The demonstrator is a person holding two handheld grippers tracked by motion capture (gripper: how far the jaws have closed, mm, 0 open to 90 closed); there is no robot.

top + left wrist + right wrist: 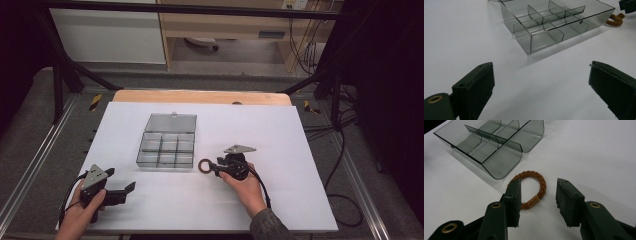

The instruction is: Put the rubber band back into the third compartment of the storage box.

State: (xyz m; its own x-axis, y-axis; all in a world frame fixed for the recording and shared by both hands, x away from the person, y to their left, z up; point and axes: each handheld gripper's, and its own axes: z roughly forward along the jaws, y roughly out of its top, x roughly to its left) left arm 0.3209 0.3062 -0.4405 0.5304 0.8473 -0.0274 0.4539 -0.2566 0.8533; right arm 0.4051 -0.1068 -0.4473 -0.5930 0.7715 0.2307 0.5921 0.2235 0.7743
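Note:
A brown beaded bracelet (204, 165) lies flat on the white sheet, just right of a smoky clear compartment box (165, 162) with its lid folded back. My right gripper (212, 166) points left at the bracelet. In the right gripper view its jaws straddle the bracelet (541, 183): the left jaw covers the ring's left side and the right jaw stands clear of it, so the gripper (537, 182) is open. My left gripper (120, 180) rests at the sheet's front left, wide open and empty. Its own view looks at the box (539, 41), with the bracelet (615, 20) beyond.
The white sheet (280, 200) covers most of the table, with a wooden strip (200, 96) bare at the back. Black frame posts (60, 75) stand at the far corners. Cables (345, 150) trail on the floor to the right.

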